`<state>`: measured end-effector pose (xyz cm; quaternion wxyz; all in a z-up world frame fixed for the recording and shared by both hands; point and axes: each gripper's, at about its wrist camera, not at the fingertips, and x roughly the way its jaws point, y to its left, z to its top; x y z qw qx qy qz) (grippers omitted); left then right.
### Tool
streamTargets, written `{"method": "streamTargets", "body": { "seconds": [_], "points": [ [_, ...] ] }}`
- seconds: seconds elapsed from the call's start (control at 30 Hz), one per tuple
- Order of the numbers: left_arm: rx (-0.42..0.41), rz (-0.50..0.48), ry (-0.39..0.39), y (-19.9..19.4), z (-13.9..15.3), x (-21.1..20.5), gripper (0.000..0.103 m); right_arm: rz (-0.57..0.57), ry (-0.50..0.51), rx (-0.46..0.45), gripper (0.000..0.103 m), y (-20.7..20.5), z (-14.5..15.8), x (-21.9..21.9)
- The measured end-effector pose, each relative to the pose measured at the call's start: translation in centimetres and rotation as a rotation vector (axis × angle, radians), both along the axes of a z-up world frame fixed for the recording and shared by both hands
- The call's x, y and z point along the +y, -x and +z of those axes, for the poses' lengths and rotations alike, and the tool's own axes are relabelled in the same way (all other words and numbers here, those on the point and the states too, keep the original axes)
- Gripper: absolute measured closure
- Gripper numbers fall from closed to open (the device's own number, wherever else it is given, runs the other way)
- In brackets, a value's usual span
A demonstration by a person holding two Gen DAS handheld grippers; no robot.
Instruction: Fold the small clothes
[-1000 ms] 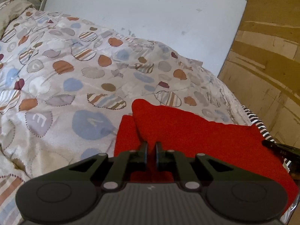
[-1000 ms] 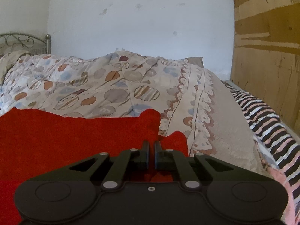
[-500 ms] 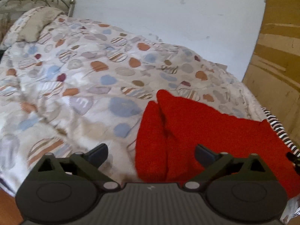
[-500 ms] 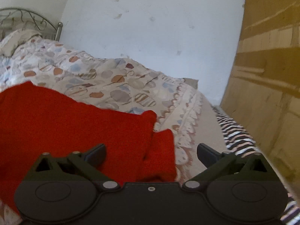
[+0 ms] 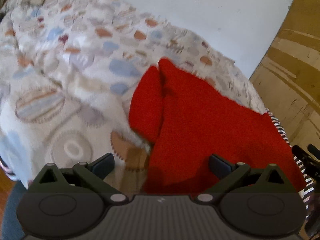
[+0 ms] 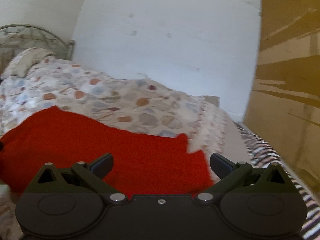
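Note:
A red knitted garment [image 5: 200,124] lies folded on the patterned quilt [image 5: 66,76], with a sleeve-like flap at its left side. It also shows in the right wrist view [image 6: 96,144], spread flat with a small flap at its right end. My left gripper [image 5: 161,165] is open and empty, held above the garment's near left edge. My right gripper [image 6: 161,165] is open and empty, held above the garment's near right edge. The tips of the right gripper [image 5: 306,156] show at the right edge of the left wrist view.
The quilt [image 6: 124,94] covers a bed with a metal headboard [image 6: 34,34] at the far left. A striped cloth [image 6: 266,152] lies along the bed's right side. A tall cardboard panel [image 6: 290,70] stands at the right, before a white wall [image 6: 170,40].
Both grippers were shut on the red garment a second ago. They have opened, let it go and pulled back and up. The garment now lies on the quilt.

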<state>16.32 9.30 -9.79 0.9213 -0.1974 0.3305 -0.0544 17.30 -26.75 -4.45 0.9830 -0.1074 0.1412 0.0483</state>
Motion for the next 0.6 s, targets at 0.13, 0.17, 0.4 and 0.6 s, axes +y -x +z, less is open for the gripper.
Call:
{"method": "streamTargets", "body": {
  "seconds": [0.13, 0.17, 0.4, 0.6],
  "points": [
    [-0.015, 0.009, 0.050, 0.3, -0.2, 0.5, 0.001, 0.051, -0.056, 0.023, 0.000, -0.4, -0.7, 2.2],
    [-0.019, 0.010, 0.056, 0.3, -0.1, 0.6, 0.001, 0.063, -0.078, 0.034, 0.000, -0.5, -0.9, 2.6],
    [-0.094, 0.073, -0.027, 0.5, 1.2, 0.4, 0.001, 0.115, -0.108, 0.052, 0.000, -1.0, -1.9, 5.8],
    [-0.079, 0.058, 0.008, -0.6, 1.1, 0.8, 0.001, 0.106, -0.008, 0.032, 0.000, -0.4, -4.6, 7.2]
  ]
}}
